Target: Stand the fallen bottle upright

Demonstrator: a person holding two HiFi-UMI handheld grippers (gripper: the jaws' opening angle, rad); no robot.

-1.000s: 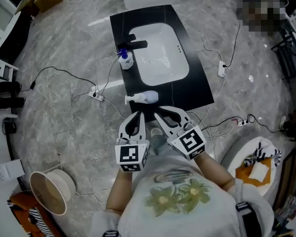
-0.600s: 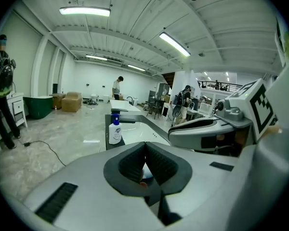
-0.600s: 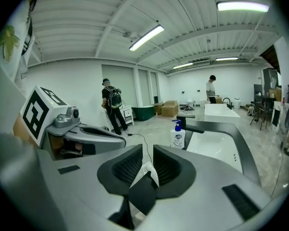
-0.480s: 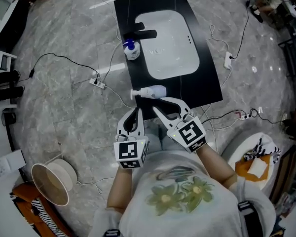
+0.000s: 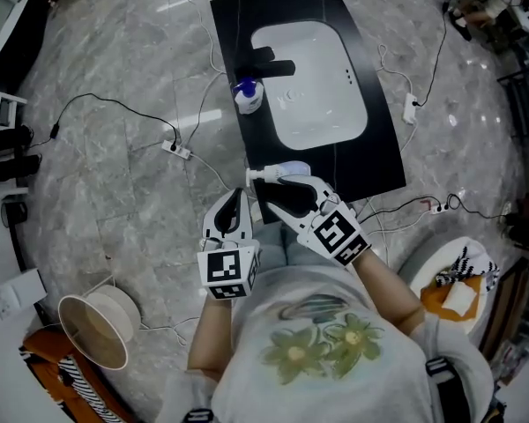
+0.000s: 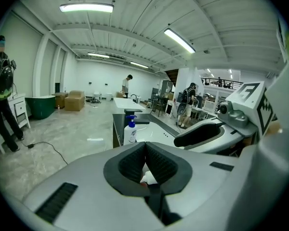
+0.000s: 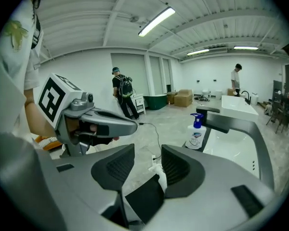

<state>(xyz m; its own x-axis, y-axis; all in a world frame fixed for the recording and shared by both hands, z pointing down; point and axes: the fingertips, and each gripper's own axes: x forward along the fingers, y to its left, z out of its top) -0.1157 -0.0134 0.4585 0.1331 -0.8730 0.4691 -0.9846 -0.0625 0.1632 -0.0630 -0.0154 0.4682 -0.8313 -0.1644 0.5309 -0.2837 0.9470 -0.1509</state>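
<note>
Top: white T-shirt (image 5: 273,320), short sleeves | Chest print (image 5: 313,345): two pale green flowers, grey swirl above them | Shoulders: black straps (image 5: 433,370) with buckles lay across both sleeves

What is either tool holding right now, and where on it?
Nothing. Left tool is shut, empty. Right tool: jaws opening, the fallen white plastic pump bottle shows between them, ungripped.

We find no legible text. Pump bottle (image 7: 196,131), right of centre: blue-printed label (image 7: 196,139), too small to read. Marker cubes (image 5: 227,273), lower centre: square patterns only, no letters.
</note>
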